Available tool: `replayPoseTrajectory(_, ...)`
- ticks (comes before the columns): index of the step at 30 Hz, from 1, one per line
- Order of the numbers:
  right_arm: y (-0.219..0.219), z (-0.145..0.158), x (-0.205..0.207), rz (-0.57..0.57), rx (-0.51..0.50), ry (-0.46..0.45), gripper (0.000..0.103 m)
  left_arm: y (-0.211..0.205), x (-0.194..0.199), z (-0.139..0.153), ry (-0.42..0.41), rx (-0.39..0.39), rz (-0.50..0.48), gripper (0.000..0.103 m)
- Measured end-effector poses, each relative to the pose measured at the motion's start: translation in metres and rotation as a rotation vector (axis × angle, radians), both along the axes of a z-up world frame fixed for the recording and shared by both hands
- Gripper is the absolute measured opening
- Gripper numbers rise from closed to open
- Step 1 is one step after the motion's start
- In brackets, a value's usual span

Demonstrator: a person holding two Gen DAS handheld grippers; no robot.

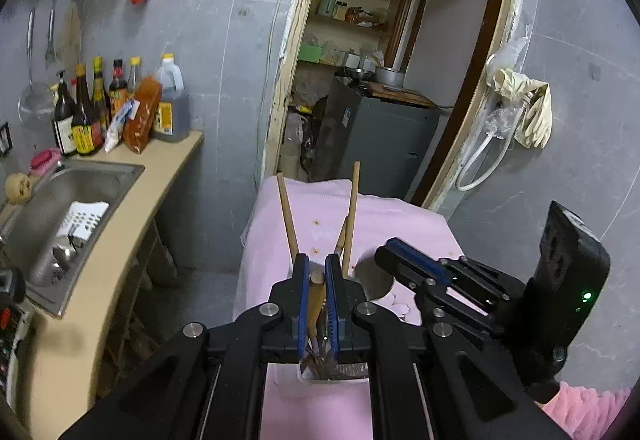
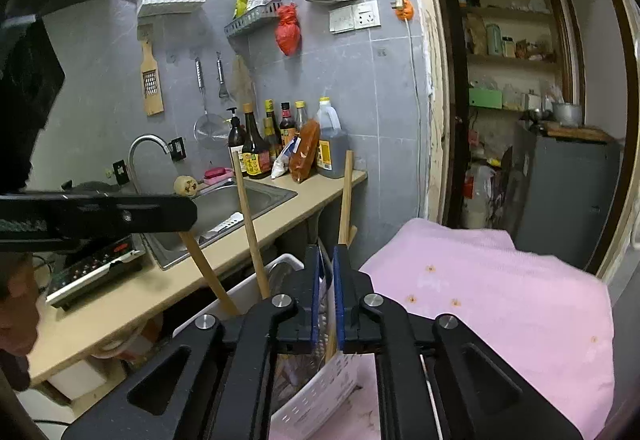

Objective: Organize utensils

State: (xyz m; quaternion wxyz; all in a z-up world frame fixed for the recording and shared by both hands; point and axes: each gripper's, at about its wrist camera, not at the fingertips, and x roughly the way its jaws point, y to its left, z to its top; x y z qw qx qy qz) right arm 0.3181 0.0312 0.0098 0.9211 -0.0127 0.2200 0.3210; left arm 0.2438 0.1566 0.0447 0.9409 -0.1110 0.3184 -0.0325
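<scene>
A white perforated utensil holder [image 2: 320,396] stands on the pink-covered table [image 2: 500,292], with several wooden chopsticks [image 2: 250,224] sticking up out of it. My left gripper [image 1: 317,268] is shut on a wooden utensil handle [image 1: 316,296] standing in the holder [image 1: 332,376]; two more chopsticks [image 1: 352,207] rise beyond its fingers. My right gripper [image 2: 328,256] is shut on the holder's rim, with a chopstick [image 2: 346,195] just behind it. The right gripper [image 1: 404,260] also shows in the left wrist view, to the right of the left one.
A counter [image 2: 280,220] with a steel sink [image 1: 60,207], sauce bottles [image 1: 92,107] and an induction cooker [image 2: 96,264] lies to the left. A doorway with a grey cabinet [image 1: 380,135] stands behind the table. A person's arm [image 2: 16,304] is at the far left.
</scene>
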Motion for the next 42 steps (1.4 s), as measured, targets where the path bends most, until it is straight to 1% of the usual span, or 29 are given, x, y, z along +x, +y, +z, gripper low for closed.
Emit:
replayPoseTrajectory(1,-0.001,0.0,-0.001,-0.003,0.004,0.003,0.018,0.002,0.0,-0.001,-0.001,-0.009,-0.003,0.009)
replayPoseTrajectory(3,-0.006,0.0,-0.005,-0.013,0.014,0.007,0.022,0.004,0.0,-0.003,-0.005,-0.024,-0.006,0.009)
replayPoseTrajectory(6,-0.009,0.002,-0.01,-0.031,0.023,0.009,0.023,0.005,-0.003,-0.004,-0.01,-0.036,-0.006,0.009)
replayPoseTrajectory(8,-0.013,0.004,-0.015,-0.049,0.026,0.0,0.027,0.007,-0.005,-0.004,-0.017,-0.048,-0.003,0.009)
replayPoseTrajectory(9,-0.014,0.006,-0.016,-0.055,0.028,-0.003,0.031,0.008,-0.006,-0.004,-0.021,-0.051,0.001,0.01)
replayPoseTrajectory(10,-0.017,0.007,-0.019,-0.068,0.029,-0.005,0.034,0.009,-0.007,-0.004,-0.027,-0.051,0.005,0.013)
replayPoseTrajectory(11,-0.018,0.008,-0.02,-0.077,0.031,-0.005,0.036,0.009,-0.009,-0.005,-0.032,-0.051,0.007,0.014)
replayPoseTrajectory(13,-0.023,0.011,-0.022,-0.09,0.038,-0.003,0.037,0.01,-0.012,-0.005,-0.043,-0.055,0.012,0.022)
replayPoseTrajectory(16,-0.027,0.014,-0.023,-0.102,0.038,-0.005,0.04,0.01,-0.015,-0.006,-0.056,-0.056,0.023,0.028)
replayPoseTrajectory(18,-0.03,0.017,-0.024,-0.107,0.043,-0.006,0.043,0.01,-0.017,-0.007,-0.06,-0.057,0.032,0.03)
replayPoseTrajectory(20,-0.032,0.019,-0.026,-0.118,0.045,-0.007,0.045,0.009,-0.02,-0.007,-0.068,-0.053,0.041,0.036)
replayPoseTrajectory(22,-0.033,0.021,-0.026,-0.124,0.052,-0.005,0.049,0.009,-0.023,-0.006,-0.081,-0.048,0.053,0.047)
replayPoseTrajectory(23,-0.034,0.021,-0.026,-0.127,0.054,-0.005,0.05,0.009,-0.024,-0.006,-0.088,-0.046,0.056,0.049)
replayPoseTrajectory(25,-0.036,0.022,-0.027,-0.135,0.054,-0.008,0.056,0.008,-0.027,-0.004,-0.102,-0.029,0.07,0.058)
replayPoseTrajectory(29,-0.04,0.023,-0.03,-0.153,0.049,-0.011,0.064,0.005,-0.034,-0.004,-0.125,0.004,0.088,0.07)
replayPoseTrajectory(31,-0.044,0.024,-0.032,-0.165,0.047,-0.008,0.07,0.005,-0.036,-0.004,-0.134,0.025,0.099,0.079)
replayPoseTrajectory(33,-0.046,0.025,-0.033,-0.181,0.047,-0.008,0.074,0.004,-0.039,-0.005,-0.135,0.044,0.115,0.086)
replayPoseTrajectory(34,-0.048,0.026,-0.034,-0.189,0.048,-0.008,0.074,0.004,-0.039,-0.006,-0.133,0.048,0.124,0.088)
replayPoseTrajectory(38,-0.055,0.027,-0.039,-0.222,0.039,-0.01,0.08,0.001,-0.042,-0.009,-0.129,0.052,0.143,0.091)
replayPoseTrajectory(42,-0.062,0.028,-0.046,-0.253,0.031,-0.015,0.091,-0.003,-0.046,-0.011,-0.143,0.074,0.162,0.097)
